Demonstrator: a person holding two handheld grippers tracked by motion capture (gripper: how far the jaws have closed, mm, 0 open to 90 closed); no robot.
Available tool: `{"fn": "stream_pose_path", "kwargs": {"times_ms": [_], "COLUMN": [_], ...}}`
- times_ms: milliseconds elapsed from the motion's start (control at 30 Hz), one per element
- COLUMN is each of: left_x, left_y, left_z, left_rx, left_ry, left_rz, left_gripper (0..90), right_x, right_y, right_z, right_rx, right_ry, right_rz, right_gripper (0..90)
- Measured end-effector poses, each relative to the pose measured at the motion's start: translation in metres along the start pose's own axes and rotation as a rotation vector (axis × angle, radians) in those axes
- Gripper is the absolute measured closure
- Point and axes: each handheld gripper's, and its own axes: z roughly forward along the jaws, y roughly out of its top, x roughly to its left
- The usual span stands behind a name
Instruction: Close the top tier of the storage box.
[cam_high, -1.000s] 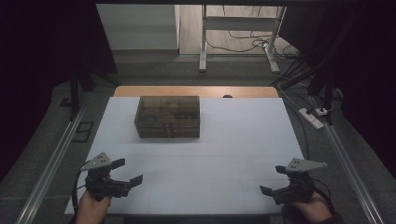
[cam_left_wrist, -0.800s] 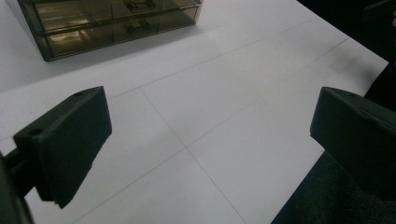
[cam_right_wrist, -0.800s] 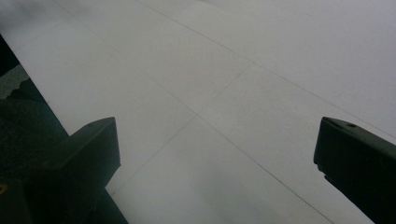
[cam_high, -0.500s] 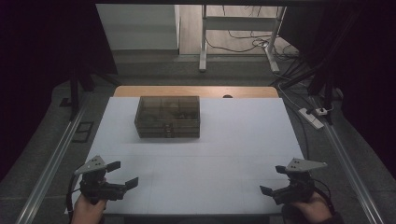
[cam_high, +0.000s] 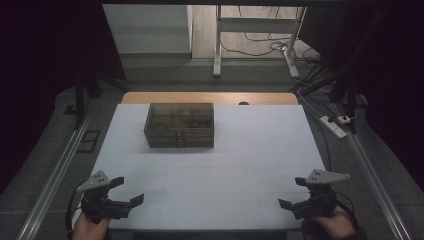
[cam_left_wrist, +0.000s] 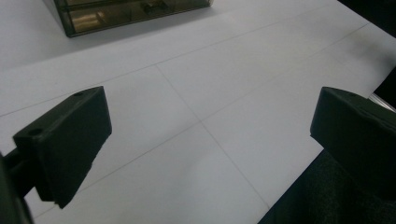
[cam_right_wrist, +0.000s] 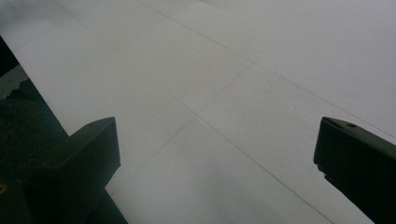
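One smoked-plastic drawer box (cam_high: 179, 125) stands on the white desk (cam_high: 250, 150) in the upper centre-left of the high view, long axis running left to right, drawer fronts toward the bottom edge. Left gripper (cam_high: 122, 192), lower left corner, fingers apart and empty; right gripper (cam_high: 292, 192), lower right corner, fingers likewise apart and empty. Both sit well apart from the box, which lies up-frame and closer to the left gripper, appearing in the upper left of that gripper's view.

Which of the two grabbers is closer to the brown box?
The left gripper. The box stands on the left half of the table, and the right gripper sits at the far right corner.
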Motion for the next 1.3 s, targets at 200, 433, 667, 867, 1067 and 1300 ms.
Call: {"fn": "stream_pose_path", "kwargs": {"times_ms": [200,433,667,867,1067,1300], "left_x": [0.002,0.005,0.007,0.008,0.01,0.012], "left_y": [-0.004,-0.009,-0.012,-0.015,-0.017,-0.019], "left_z": [-0.005,-0.009,-0.014,-0.018,-0.021,-0.025], "left_rx": [0.005,0.021,0.013,0.02,0.021,0.028], "left_ry": [0.021,0.04,0.035,0.033,0.036,0.034], "left_rz": [-0.004,-0.003,0.0,0.008,0.008,0.004], "left_gripper": [0.0,0.0,0.0,0.0,0.0,0.0], "right_x": [0.0,0.0,0.0,0.0,-0.001,-0.001], "right_y": [0.0,0.0,0.0,0.0,0.001,0.0], "right_z": [0.0,0.0,0.0,0.0,0.0,0.0], "right_rx": [0.0,-0.001,-0.002,-0.001,-0.001,-0.003], "right_ry": [0.001,0.001,0.001,0.002,0.004,0.005], "right_rz": [0.001,0.002,0.005,0.003,0.005,0.005], "right_gripper": [0.2,0.2,0.3,0.2,0.3,0.3]}}
